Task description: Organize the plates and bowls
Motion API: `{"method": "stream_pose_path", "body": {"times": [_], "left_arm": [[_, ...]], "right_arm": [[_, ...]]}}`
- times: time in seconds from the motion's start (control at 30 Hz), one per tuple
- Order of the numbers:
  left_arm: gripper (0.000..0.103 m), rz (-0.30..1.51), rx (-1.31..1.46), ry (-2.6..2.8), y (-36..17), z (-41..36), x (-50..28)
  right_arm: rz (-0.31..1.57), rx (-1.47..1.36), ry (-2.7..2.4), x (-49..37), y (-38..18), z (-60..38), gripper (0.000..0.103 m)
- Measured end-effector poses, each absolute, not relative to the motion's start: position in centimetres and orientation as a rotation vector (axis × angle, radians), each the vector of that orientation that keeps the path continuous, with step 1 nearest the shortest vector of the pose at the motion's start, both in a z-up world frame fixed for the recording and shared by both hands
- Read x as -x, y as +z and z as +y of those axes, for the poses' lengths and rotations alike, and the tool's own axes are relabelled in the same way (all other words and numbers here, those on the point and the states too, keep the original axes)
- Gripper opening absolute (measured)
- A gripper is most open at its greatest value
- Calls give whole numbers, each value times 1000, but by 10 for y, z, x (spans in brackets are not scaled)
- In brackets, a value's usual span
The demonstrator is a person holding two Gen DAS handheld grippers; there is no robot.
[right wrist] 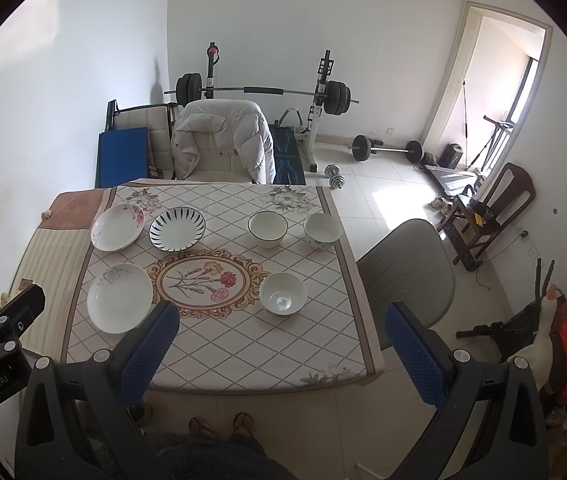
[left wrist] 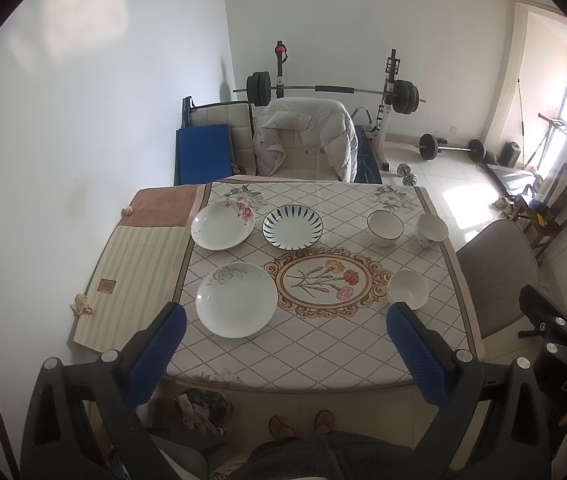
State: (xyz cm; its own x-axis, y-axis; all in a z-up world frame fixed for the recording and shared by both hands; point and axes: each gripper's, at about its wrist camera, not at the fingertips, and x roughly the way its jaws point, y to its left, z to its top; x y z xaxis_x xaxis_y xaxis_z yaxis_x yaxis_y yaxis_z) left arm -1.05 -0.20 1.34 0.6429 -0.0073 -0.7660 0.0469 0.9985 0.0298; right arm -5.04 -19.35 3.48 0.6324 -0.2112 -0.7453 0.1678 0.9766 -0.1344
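On the patterned table [left wrist: 323,344] lie three plates: a white plate with a grey flower [left wrist: 236,299] near the front left, a pink-flowered plate [left wrist: 222,225] at the back left, and a black-striped plate [left wrist: 292,226] beside it. Three bowls stand on the right: a dark-rimmed bowl [left wrist: 384,227], a flowered bowl [left wrist: 431,230] and a plain white bowl [left wrist: 408,289]. The same dishes show in the right wrist view, with the white bowl [right wrist: 283,293] nearest. My left gripper [left wrist: 285,316] and right gripper [right wrist: 281,316] are both open, empty, held above the table's front edge.
A chair with a white jacket [left wrist: 307,136] stands behind the table, a grey chair [left wrist: 499,272] at its right. A striped cloth [left wrist: 131,272] covers the left side. A barbell rack [left wrist: 331,90] stands by the back wall. The person's feet [left wrist: 303,424] are under the front edge.
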Motion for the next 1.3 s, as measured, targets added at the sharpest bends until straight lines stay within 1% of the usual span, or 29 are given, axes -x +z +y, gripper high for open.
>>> {"method": "stream_pose_path", "body": {"times": [0.37, 0.53, 0.6, 0.7, 0.9, 1.13, 1.3], "left_arm": [[103, 875, -49, -11, 5, -3, 0], [103, 875, -26, 41, -14, 6, -27], [103, 895, -28, 80, -26, 12, -42], [103, 951, -29, 150, -53, 29, -67], [103, 1064, -3, 280, -115, 75, -108], [103, 1224, -20, 316, -194, 127, -163], [103, 1341, 26, 242, -253, 167, -208]], "right_arm": [[854, 51, -225, 45, 32, -194, 103], [795, 84, -265, 26, 17, -202, 103], [803, 104, -241, 11, 4, -204, 103], [877, 98, -161, -17, -25, -205, 103], [1057, -15, 51, -83, -106, -195, 103], [1236, -11, 183, -165, -217, -129, 103], [1353, -58, 231, -220, -286, -74, 103]]}}
